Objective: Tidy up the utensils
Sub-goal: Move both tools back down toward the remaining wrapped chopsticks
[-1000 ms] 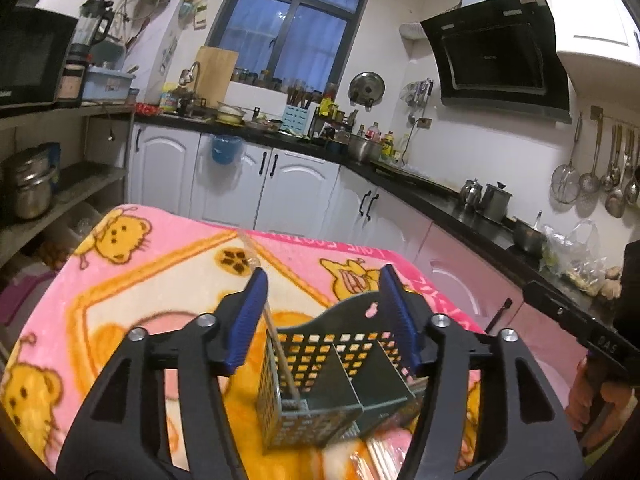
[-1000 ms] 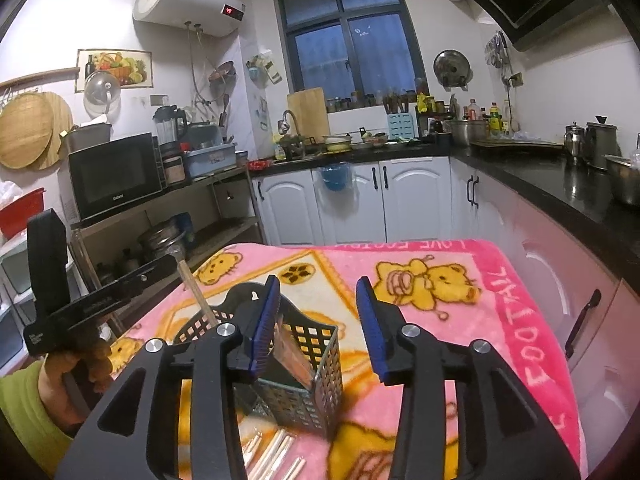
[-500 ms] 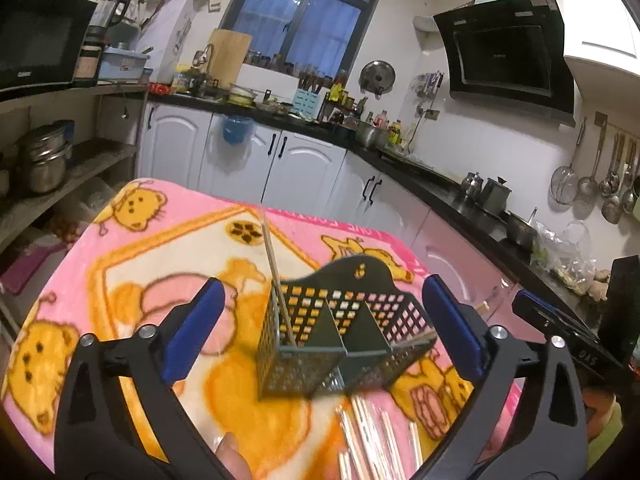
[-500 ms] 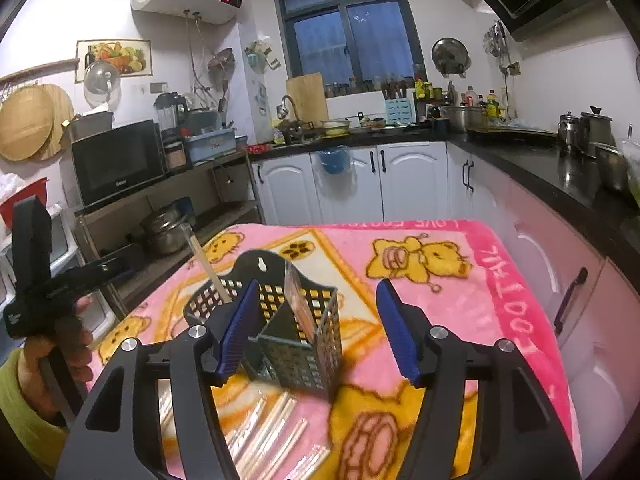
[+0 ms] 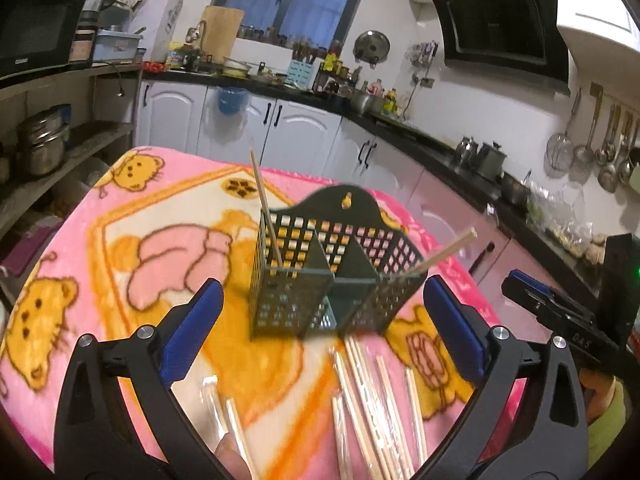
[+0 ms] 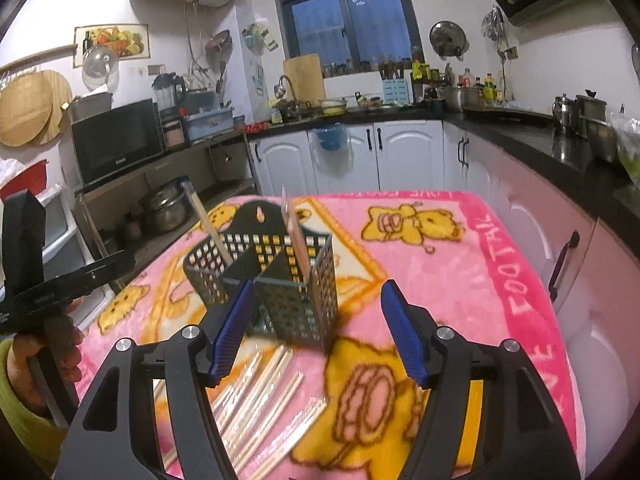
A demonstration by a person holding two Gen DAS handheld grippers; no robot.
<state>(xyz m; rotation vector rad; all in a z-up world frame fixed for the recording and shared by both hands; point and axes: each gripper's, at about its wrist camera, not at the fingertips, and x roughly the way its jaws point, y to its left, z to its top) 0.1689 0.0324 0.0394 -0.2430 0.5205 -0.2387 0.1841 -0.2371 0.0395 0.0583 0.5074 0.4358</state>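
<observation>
A dark green perforated utensil holder (image 5: 332,268) with dividers stands on the pink blanket (image 5: 120,240); it also shows in the right wrist view (image 6: 276,280). One chopstick (image 5: 266,208) leans in its left compartment and another (image 5: 444,252) sticks out of its right one. Several wrapped chopsticks (image 5: 372,404) lie on the blanket in front of the holder, also in the right wrist view (image 6: 260,384). My left gripper (image 5: 324,332) is open and empty, above the loose chopsticks. My right gripper (image 6: 318,332) is open and empty, just before the holder.
The blanket-covered table ends at its right edge near pink cabinet fronts (image 6: 560,248). A shelf with pots (image 5: 40,148) and a microwave (image 6: 116,140) stands to the left. White cabinets (image 6: 360,152) and a cluttered black counter run along the back.
Both grippers opened wider and pulled back from the holder, leaving a chopstick in each side compartment. The loose chopsticks on the blanket came into view.
</observation>
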